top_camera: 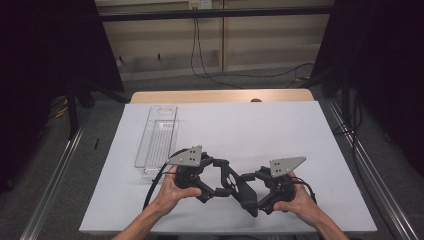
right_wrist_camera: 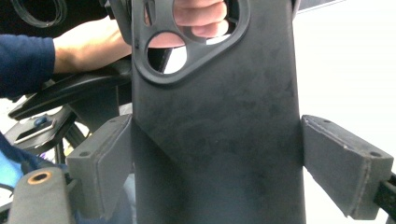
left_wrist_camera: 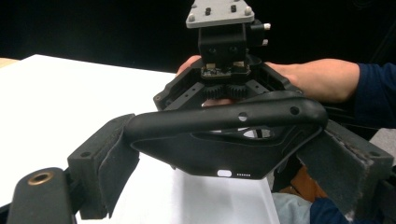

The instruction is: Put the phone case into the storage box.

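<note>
Two claws, one black phone case, so we read this as a hand-over in mid-air, just above the near edge of the white worktop.

- Left claw: clamped on the case, one pad on each side of it. The left pad's felt lining bends where it meets the case, so it's bearing load.
- Right claw: apart. The case sits between its pads, one pad is at the case's edge and the other shows a sliver of gap. It isn't carrying anything, as far as we can judge.
- The camera cutout end of the case points away from the right claw, toward the left hand.

How we do this step well:
- We keep the left grip firm and level. It holds across a wide, thin shell, so the shell can bow and pop out if we squeeze harder or twist.
- We open the right claw wider before backing it off. The pads are close enough that a felt edge could drag the case.
- We pull the right claw straight back along the case, with no sideways swing.
- We hold the left hand steady until the right claw is clear.

The clear plastic tray lies well apart at the far left of the worktop. It's probably where the case goes, so the left side is the sensible one to carry it.

Risk: the case slipping out of the left pads while the right claw leaves.
</note>
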Demonstrator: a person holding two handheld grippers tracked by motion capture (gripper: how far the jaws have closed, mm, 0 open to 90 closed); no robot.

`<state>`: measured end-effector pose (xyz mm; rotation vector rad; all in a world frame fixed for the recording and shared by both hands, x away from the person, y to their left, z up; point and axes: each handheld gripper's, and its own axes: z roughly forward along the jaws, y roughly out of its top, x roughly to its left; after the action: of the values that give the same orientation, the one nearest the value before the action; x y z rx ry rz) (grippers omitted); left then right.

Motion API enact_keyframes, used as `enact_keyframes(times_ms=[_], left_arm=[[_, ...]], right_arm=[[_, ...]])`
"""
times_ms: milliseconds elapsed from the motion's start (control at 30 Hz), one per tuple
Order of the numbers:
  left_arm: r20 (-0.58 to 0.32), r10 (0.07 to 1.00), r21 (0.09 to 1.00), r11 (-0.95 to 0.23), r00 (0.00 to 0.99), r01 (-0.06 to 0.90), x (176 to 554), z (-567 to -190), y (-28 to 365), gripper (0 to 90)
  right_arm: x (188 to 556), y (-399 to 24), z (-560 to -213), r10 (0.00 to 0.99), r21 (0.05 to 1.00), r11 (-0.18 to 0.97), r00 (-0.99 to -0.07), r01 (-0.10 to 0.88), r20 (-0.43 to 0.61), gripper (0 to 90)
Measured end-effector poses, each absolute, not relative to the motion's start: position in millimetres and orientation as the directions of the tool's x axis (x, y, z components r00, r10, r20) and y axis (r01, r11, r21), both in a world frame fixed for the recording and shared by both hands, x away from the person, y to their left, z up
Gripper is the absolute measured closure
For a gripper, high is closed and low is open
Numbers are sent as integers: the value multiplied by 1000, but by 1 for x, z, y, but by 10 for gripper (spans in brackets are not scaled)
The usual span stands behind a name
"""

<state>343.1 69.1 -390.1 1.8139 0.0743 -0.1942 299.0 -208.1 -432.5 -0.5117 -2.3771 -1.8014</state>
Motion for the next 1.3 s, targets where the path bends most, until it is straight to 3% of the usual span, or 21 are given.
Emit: enact_keyframes(times_ms=[300, 867, 1300], left_arm=[[-175, 7, 954, -245, 984, 172, 346, -388, 75, 135], [-198, 120, 951, -217, 973, 220, 351, -384, 91, 133], [-210, 199, 946, -205, 957, 251, 352, -381, 101, 133]], right_arm=[[299, -213, -430, 274, 925, 188, -922, 330, 273, 28], [298, -225, -428, 452, 931, 123, -855, 344, 256, 4], [295, -228, -428, 624, 944, 139, -767, 298, 150, 4]])
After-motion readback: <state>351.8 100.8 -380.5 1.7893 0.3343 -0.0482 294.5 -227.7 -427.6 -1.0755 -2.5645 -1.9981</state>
